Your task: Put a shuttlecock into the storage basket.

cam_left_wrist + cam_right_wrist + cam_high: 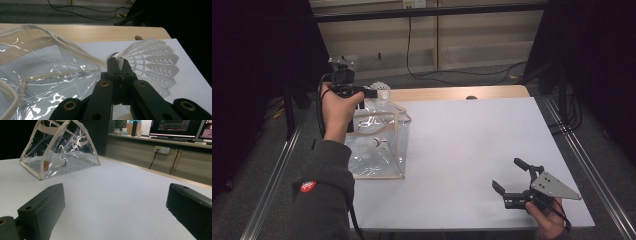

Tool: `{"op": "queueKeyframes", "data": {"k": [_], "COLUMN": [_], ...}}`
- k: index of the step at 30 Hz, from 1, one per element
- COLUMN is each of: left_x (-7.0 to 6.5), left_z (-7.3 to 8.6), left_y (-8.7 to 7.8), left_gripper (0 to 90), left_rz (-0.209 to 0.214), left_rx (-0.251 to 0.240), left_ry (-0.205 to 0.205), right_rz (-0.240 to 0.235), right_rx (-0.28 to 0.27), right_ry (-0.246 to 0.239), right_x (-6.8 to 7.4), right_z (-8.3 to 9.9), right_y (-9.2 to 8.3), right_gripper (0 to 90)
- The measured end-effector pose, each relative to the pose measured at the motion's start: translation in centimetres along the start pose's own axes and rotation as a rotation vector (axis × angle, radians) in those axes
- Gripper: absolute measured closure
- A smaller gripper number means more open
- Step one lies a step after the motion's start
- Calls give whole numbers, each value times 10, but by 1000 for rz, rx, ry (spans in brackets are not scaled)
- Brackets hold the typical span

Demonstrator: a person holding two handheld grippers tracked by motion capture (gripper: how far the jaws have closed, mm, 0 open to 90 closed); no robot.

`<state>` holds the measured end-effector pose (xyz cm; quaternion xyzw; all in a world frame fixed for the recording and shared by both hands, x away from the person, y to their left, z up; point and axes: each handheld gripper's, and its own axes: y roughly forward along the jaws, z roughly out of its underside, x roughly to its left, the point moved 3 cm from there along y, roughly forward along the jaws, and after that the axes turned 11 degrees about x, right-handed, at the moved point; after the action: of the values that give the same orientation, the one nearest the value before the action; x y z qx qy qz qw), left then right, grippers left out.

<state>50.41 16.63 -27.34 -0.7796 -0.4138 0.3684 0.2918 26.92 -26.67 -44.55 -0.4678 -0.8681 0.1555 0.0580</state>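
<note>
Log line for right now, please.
left gripper: shut on shuttlecock, above clear bag | right gripper: open, idle over table

Counter (472, 145): white sheet over wood, wooden strip bare along the 12 o'clock edge. Clear bag (379, 145) with cream trim stands at 9 o'clock, shuttlecock (58, 160) inside.

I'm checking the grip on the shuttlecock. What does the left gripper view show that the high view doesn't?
Left gripper view: the fingers pinch the shuttlecock near its cork end, with its white skirt fanning out to the right. High view: the right gripper hangs open over the white table, and another shuttlecock lies inside the bag. Both: the clear bag beside the left gripper.
</note>
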Motion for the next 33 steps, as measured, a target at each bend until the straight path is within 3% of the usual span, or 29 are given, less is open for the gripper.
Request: {"op": "queueKeyframes", "data": {"k": [33], "left_x": [25], "left_z": [-2], "left_y": [-5], "left_gripper": [899], "left_rz": [-50], "left_rx": [-8], "left_ry": [-48], "right_rz": [-1], "right_rx": [2], "right_ry": [-1], "right_x": [0], "right_z": [0], "right_y": [0], "right_gripper": [17]}}
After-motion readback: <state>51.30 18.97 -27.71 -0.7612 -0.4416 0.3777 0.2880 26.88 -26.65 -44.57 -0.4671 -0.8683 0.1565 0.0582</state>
